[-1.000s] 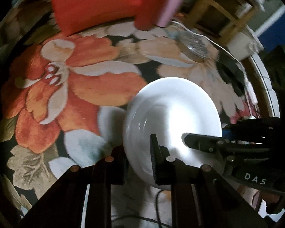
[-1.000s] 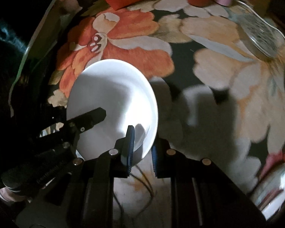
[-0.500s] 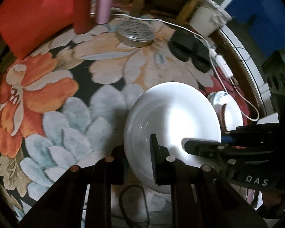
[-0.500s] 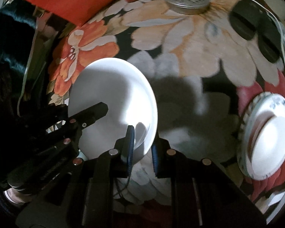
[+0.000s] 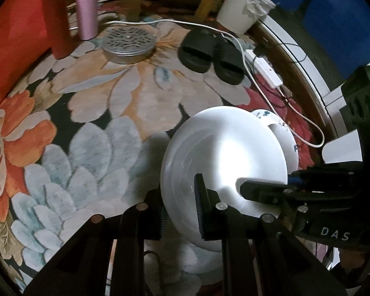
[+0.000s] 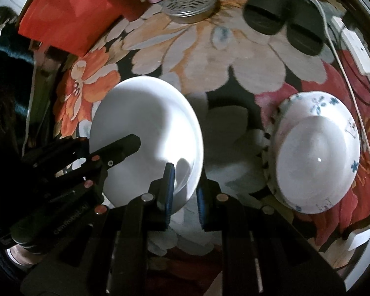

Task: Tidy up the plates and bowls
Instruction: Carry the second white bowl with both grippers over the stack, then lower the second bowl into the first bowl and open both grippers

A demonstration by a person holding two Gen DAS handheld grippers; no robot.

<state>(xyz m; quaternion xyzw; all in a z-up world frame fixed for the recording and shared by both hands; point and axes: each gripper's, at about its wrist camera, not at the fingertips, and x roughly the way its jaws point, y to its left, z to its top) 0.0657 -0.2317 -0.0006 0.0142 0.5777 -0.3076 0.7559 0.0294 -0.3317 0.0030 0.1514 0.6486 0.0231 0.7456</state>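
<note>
Your left tongs point(image 5: 180, 212) and right tongs point(image 6: 185, 192) each pinch the rim of the same white plate point(image 6: 145, 133), on opposite sides, holding it above the flowered rug point(image 6: 209, 56). To its right, a patterned bowl point(image 6: 315, 157) rests on the rug. Black slippers point(image 5: 209, 54) lie farther off.

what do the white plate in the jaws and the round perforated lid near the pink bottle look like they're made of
White plate: probably glazed ceramic or opal glass; smooth, glossy, with a bright glare patch. Melamine can't be ruled out.
Round perforated lid: looks like metal, dull silver-grey, with rows of punched slots and a thin rolled rim.
</note>
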